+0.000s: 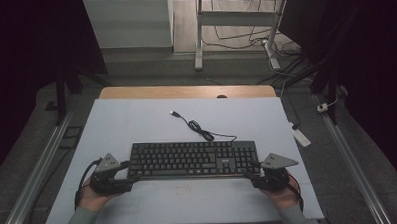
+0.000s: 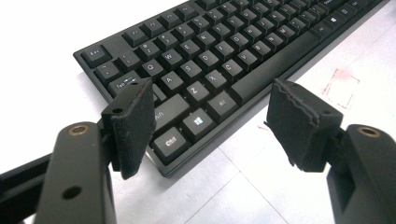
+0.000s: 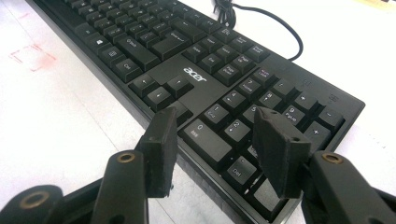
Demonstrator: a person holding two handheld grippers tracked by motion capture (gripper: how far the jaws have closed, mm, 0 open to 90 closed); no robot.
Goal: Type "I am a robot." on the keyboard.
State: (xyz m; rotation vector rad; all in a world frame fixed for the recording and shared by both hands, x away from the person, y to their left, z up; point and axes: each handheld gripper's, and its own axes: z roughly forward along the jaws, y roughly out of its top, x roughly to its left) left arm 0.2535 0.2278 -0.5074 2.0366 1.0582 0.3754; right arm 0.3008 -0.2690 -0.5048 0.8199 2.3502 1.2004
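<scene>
A black keyboard [image 1: 192, 159] lies flat near the front middle of a white desk [image 1: 136, 119], its long side running left to right. Its black cable [image 1: 199, 128] curls away from the back edge toward the far side of the desk and ends in a loose plug.

The left gripper [image 1: 130, 173] sits at the keyboard's left end, near the front corner. In the left gripper view its fingers [image 2: 133, 126] are spread wide, one over the corner keys and the other off the front edge above the desk, neither pressing on the keyboard.

The right gripper [image 1: 252, 169] sits at the keyboard's right end. In the right gripper view its fingers [image 3: 161, 149] are spread apart over the number pad's front corner, with the keyboard's edge between them but not pinched.

A faint red mark [image 3: 30, 58] shows on the desk just in front of the keyboard. Beyond the desk stand a grey floor and the legs of another table [image 1: 199, 42].
</scene>
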